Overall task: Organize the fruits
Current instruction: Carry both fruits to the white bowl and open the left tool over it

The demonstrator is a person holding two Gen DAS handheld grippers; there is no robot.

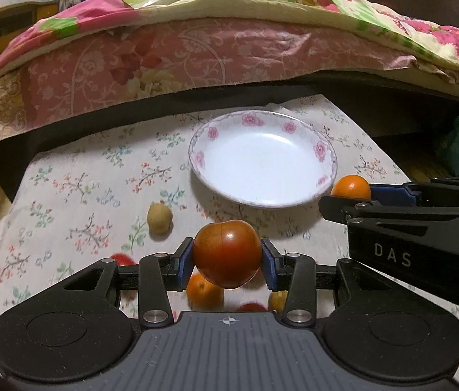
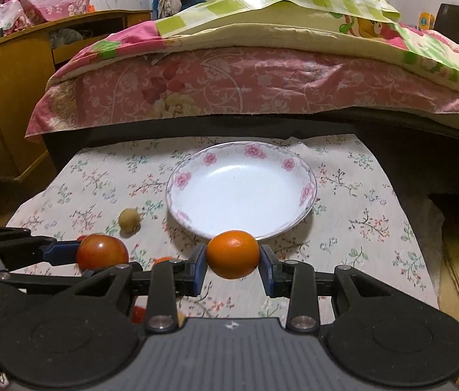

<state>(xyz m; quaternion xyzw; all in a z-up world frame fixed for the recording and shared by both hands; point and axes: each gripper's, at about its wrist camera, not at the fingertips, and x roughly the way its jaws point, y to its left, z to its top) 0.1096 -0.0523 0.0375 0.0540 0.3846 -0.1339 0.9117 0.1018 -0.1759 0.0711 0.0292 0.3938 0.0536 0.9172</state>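
Observation:
My left gripper [image 1: 227,257] is shut on a red tomato [image 1: 226,252], held above the flowered cloth just short of the white plate [image 1: 322,150] with pink roses. My right gripper [image 2: 232,257] is shut on an orange [image 2: 232,254] at the plate's [image 2: 307,192] near rim. Each view shows the other tool: the orange [image 1: 350,187] in the right gripper [image 1: 348,195] at the right, the tomato [image 2: 102,252] in the left gripper [image 2: 99,254] at the left. The plate holds nothing.
On the cloth [image 1: 76,195] lie a small tan fruit [image 1: 159,218], another orange [image 1: 203,293], red fruits [image 1: 122,258] and a second tan fruit [image 1: 277,299] under the left tool. A bed with a pink quilt [image 2: 229,81] stands behind; a wooden cabinet [image 2: 7,97] is at the left.

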